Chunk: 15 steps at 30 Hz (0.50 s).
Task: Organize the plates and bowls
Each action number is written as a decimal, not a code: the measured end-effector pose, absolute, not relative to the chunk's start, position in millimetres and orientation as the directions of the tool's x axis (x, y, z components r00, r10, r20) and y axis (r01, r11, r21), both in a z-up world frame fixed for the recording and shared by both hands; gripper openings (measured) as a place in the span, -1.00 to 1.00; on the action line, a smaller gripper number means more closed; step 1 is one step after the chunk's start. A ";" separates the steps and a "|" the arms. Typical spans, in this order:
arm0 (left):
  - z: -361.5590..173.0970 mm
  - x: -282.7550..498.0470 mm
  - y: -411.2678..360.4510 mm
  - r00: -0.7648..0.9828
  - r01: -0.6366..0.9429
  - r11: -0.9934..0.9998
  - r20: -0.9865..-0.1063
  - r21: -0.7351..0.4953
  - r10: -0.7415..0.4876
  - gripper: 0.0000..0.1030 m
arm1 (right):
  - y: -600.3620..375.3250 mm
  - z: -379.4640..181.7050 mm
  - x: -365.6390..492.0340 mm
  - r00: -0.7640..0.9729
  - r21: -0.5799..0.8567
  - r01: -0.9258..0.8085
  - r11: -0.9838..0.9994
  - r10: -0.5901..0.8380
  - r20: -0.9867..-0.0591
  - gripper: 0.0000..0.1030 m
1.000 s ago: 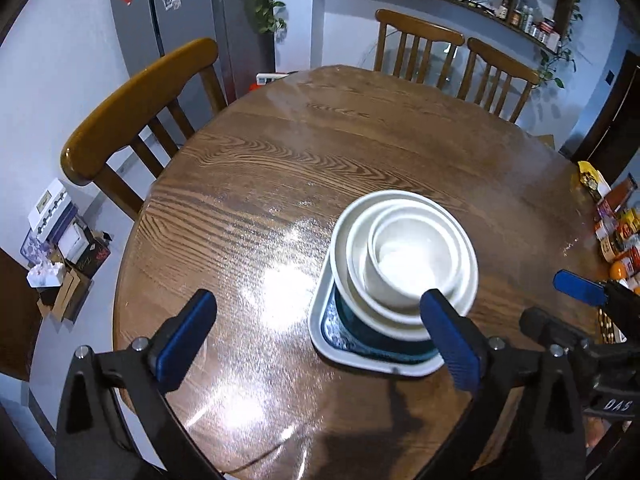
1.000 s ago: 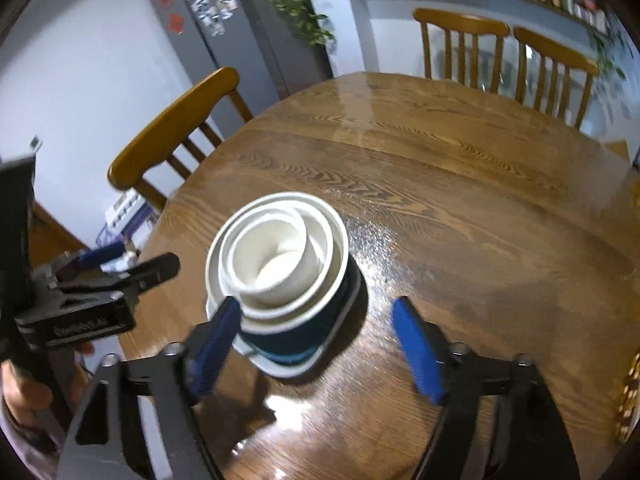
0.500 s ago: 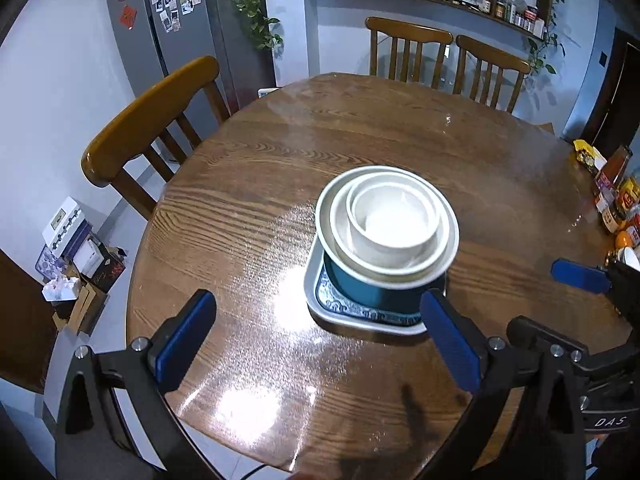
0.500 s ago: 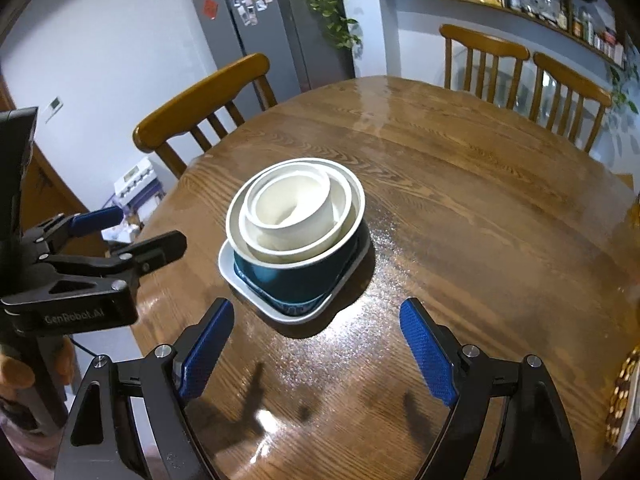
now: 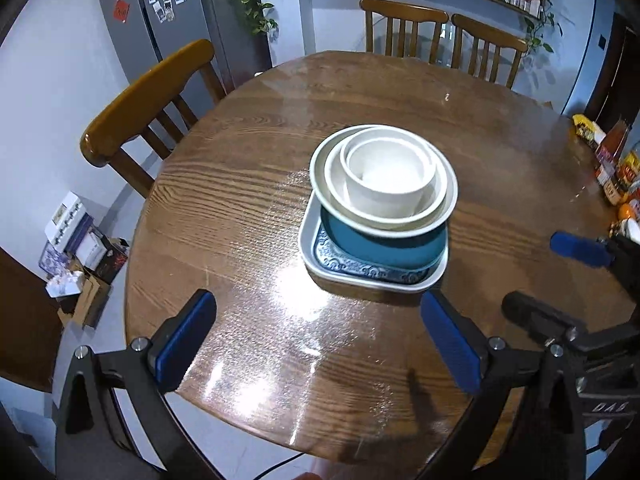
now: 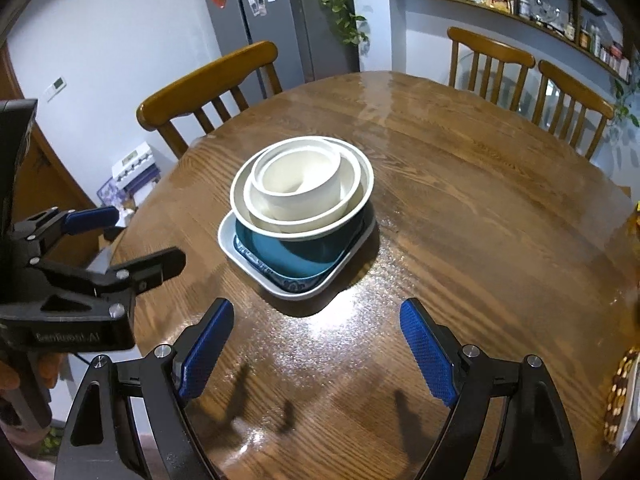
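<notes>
The teal bowl (image 5: 384, 246) is showing only its side, its rim and inside lying hidden under the white bowls (image 5: 384, 178) nested on it. The square plate (image 5: 320, 248) is showing just its rim and a strip of blue pattern. At the tabletop's (image 5: 248, 184) right edge, packets and jars (image 5: 614, 168) are being cut off, their labels too small to read. The shelf (image 6: 520, 4) items are too small to tell. A hand (image 6: 48, 372) is peeking out behind the left gripper (image 6: 120, 240).
</notes>
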<state>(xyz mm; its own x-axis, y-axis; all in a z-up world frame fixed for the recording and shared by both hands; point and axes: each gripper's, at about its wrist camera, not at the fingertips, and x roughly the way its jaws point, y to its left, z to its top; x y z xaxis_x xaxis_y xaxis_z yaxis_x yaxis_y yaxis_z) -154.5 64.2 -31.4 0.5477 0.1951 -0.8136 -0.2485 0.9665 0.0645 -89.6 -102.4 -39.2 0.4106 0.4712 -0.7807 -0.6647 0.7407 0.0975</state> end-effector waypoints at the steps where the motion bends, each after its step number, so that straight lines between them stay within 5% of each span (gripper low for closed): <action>1: -31.7 -155.8 64.1 0.549 -0.247 0.967 -0.812 0.069 0.198 0.98 | -103.1 -38.5 -89.4 0.409 0.101 -0.666 0.739 0.475 -0.779 0.66; 15: -33.3 -154.7 64.0 0.558 -0.228 0.971 -0.808 0.071 0.190 0.98 | -106.1 -33.7 -87.4 0.421 0.110 -0.669 0.735 0.497 -0.759 0.66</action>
<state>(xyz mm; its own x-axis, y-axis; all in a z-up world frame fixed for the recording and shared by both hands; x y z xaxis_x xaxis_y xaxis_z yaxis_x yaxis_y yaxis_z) -154.7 64.0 -33.3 0.5581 0.1904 -0.8076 -0.2281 0.9710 0.0713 -87.4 -106.1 -33.7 0.4211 0.4965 -0.7590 -0.6689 0.7352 0.1099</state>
